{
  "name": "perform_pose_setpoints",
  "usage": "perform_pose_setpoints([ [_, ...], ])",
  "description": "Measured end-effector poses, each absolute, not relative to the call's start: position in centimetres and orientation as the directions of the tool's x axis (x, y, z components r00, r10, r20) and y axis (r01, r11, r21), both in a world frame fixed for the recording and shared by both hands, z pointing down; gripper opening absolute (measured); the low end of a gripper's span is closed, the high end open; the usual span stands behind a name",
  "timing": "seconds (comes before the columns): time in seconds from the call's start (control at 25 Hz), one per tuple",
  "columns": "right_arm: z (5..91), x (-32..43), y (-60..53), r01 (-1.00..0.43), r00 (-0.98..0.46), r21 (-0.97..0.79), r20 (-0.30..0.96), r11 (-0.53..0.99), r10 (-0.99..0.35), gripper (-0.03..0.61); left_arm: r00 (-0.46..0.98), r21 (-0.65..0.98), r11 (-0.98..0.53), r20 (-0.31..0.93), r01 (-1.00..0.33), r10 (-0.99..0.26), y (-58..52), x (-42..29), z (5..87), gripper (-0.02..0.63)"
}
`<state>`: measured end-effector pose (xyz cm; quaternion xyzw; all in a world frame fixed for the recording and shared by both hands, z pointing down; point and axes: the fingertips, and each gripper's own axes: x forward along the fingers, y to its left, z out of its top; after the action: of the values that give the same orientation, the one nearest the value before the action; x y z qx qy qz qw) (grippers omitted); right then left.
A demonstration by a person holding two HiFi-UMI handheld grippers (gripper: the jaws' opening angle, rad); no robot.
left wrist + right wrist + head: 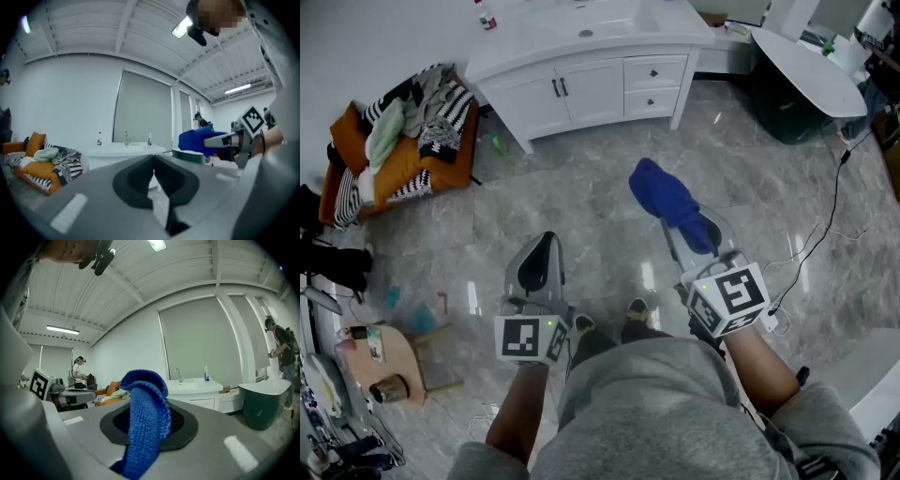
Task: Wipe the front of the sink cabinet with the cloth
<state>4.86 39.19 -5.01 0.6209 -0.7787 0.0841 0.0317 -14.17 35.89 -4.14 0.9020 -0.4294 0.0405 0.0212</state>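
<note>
R gripper [692, 242] clamps the blue cloth [665, 197]. L gripper [544, 246] has jaws together, empty. I see the sink cabinet [592, 90] well ahead.

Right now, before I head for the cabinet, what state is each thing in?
left gripper: shut, nothing between the jaws.
right gripper: shut on the cloth.
cloth: bunched, draped over the right gripper's jaws, well short of the cabinet.
cabinet doors: both closed.
drawers: both closed.
</note>
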Motion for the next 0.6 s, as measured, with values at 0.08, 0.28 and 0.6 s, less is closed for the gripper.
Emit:
perform_pose_setpoints([
  [0.08, -5.1, 4.8, 39.3, -0.969, -0.239, -0.102, 0.15, 0.225, -0.959, 0.091, 0.604, 0.027, -0.605, 0.11, -0.796, -0.79, 36.0, -14.2, -4.9, 0.011],
  [0.28, -5.2, 5.4, 39.6, -0.968, -0.234, -0.125, 0.136, 0.217, -0.963, 0.091, 0.587, 0.071, -0.582, 0.115, -0.81, -0.802, 36.1, -13.3, -5.7, 0.011],
  [0.6, -5.1, 6.0, 39.8, -0.959, -0.232, -0.193, 0.119, 0.207, -0.965, 0.091, 0.563, 0.085, -0.557, 0.077, -0.826, -0.823, 37.3, -12.8, -8.2, 0.011],
])
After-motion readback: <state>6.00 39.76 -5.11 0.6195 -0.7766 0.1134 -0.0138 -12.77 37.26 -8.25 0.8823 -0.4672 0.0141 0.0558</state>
